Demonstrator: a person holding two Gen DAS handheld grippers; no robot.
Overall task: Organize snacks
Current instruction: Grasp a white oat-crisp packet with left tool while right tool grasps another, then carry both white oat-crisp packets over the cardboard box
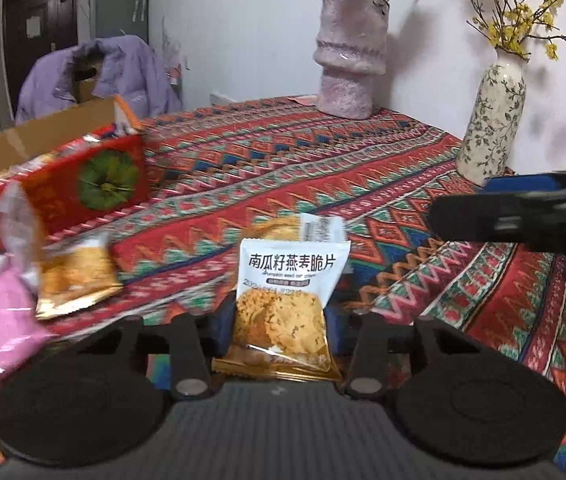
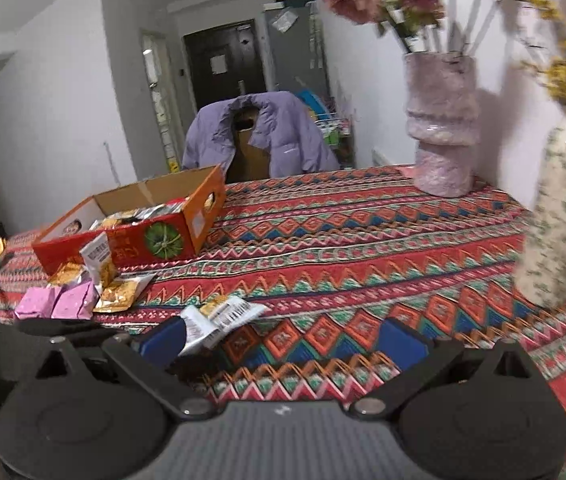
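Left gripper (image 1: 283, 316): jaws clenched on a white oat-crisp packet (image 1: 289, 300), pinched at its lower half so it stands upright between the blue pads, lifted clear of the patterned tablecloth (image 1: 323, 168). Likely bound for the red cardboard box (image 2: 155, 236), already part-filled, to its left. Loose gold and pink packets (image 2: 63, 300) lie piled just beside that box. Right gripper (image 2: 283, 340): jaws spread wide, empty, above the cloth near a barcoded packet (image 2: 223, 316).
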